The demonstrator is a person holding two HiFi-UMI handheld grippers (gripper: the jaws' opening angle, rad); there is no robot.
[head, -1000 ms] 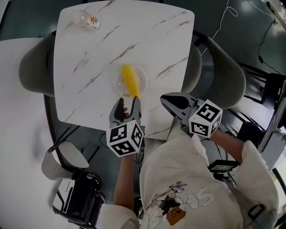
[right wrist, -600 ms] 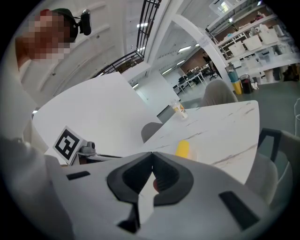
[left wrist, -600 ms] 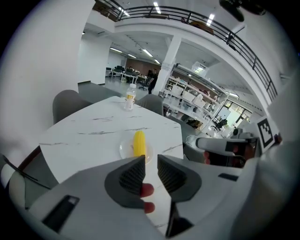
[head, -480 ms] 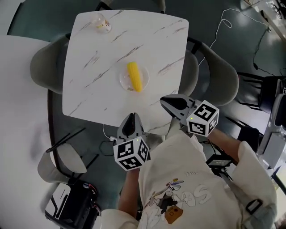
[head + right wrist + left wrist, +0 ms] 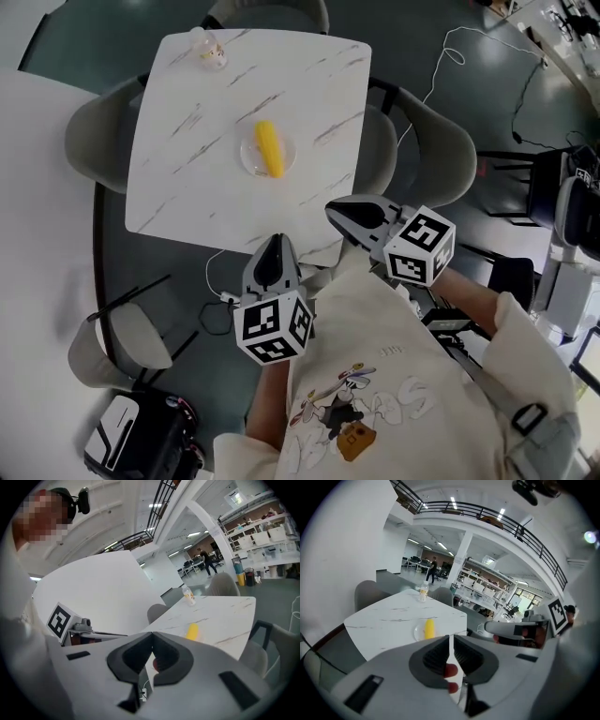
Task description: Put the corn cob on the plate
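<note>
— Where's the corn cob [image 5: 269, 148]?
— On the plate [image 5: 249, 157], mid-table [image 5: 187, 141], at 12 o'clock from the left gripper [image 5: 273, 246].
— And the jaws?
— Left pressed together, empty, off the table's near edge. The right gripper [image 5: 339, 212], at its 2 o'clock, is closed on nothing too.

- One corn cob [image 5: 269, 148].
- One plate [image 5: 249, 155].
- One small bottle [image 5: 208, 54], at the far left table corner.
- Two tables: a marble table [image 5: 187, 169] and a white round table [image 5: 37, 244] to its left.
- Four grey chairs: a far chair [image 5: 281, 11], a left chair [image 5: 89, 141], a right chair [image 5: 441, 150] and a near chair [image 5: 122, 342].
- Two grippers: the left gripper [image 5: 274, 240] and the right gripper [image 5: 333, 208].
- Two marker cubes: the left cube [image 5: 274, 328] and the right cube [image 5: 419, 246].
</note>
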